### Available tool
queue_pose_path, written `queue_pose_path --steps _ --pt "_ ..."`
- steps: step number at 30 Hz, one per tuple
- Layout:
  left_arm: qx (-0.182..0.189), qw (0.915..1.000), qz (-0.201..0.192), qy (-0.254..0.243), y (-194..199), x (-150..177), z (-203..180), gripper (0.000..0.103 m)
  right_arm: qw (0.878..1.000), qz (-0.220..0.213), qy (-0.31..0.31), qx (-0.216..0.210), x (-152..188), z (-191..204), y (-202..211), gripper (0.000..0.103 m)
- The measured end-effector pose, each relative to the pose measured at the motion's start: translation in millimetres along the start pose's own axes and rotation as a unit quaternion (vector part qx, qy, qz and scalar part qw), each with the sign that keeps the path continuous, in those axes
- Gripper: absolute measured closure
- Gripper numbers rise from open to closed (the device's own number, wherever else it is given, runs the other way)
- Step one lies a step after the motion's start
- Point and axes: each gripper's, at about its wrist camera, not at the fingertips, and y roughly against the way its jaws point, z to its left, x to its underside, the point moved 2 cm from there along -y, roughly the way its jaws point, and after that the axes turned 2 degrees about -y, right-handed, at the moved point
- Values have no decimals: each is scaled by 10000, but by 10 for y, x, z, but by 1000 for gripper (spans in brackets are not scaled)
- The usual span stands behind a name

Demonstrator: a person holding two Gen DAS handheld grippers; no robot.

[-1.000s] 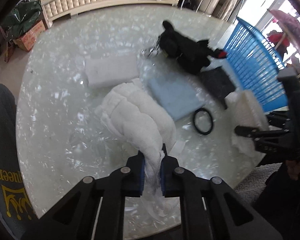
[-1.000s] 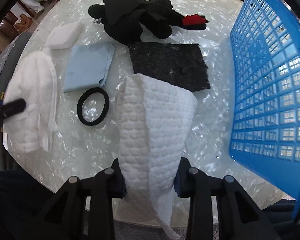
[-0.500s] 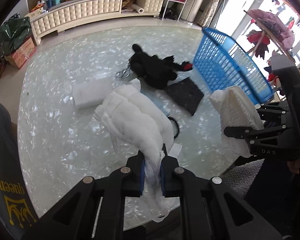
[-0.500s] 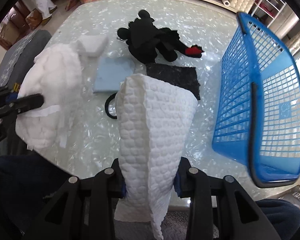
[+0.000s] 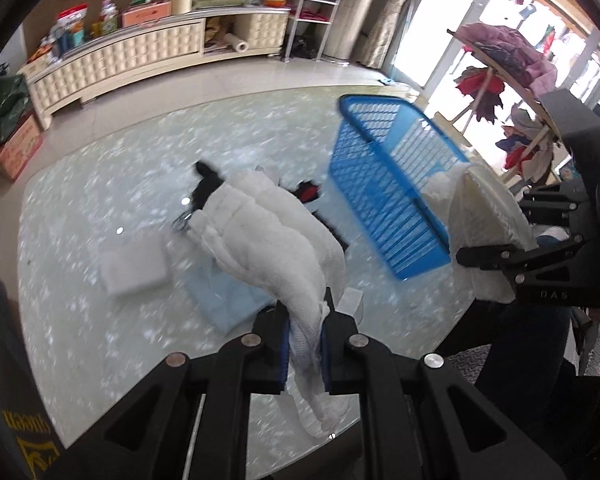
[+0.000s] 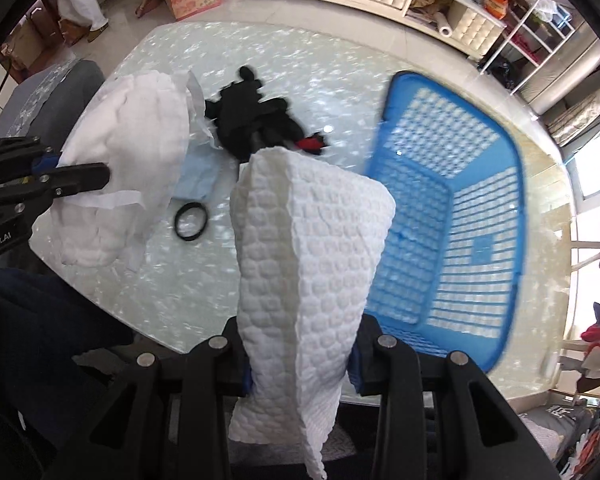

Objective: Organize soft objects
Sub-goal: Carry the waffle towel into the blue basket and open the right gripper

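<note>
right gripper [image 6: 300, 364] clamps embossed white cloth [image 6: 312, 240] | blue basket [image 6: 452, 216] frame-right, nearer this gripper | left gripper [image 5: 305, 340] pinches quilted white cloth [image 5: 268, 232]

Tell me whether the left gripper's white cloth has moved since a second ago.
Yes. The fluffy white cloth, clamped in the left gripper, has risen off the table, which looks smaller and farther below.

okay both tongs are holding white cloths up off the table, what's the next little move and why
Probably carry the right tongs and their quilted cloth right, over the blue basket. The cloth hangs clear of the table, and the basket looks empty and lies right beside it.
</note>
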Motion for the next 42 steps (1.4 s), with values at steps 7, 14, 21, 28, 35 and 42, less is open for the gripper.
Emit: queue_pose_path --steps 7,14,21,28,35,42 --pt "263 9994 -32 -240 -160 -331 -270 93 9984 42 167 537 -3 -477 178 70" --pt "434 9982 41 -405 -324 -525 -465 93 9941 271 542 896 -57 -660 -95 70" --pt "568 9976 177 -367 -501 -646 -479 93 9913 551 831 862 -137 -740 -570 69" --pt "583 9974 264 -335 -560 -706 -504 93 9884 593 1235 651 -114 -650 -762 69" --pt "581 9970 318 -393 -609 -725 -543 93 9841 556 1637 397 27 -574 -820 69" --pt "612 9963 275 -543 -572 -718 -625 93 9812 455 1867 185 146 -583 -840 69"
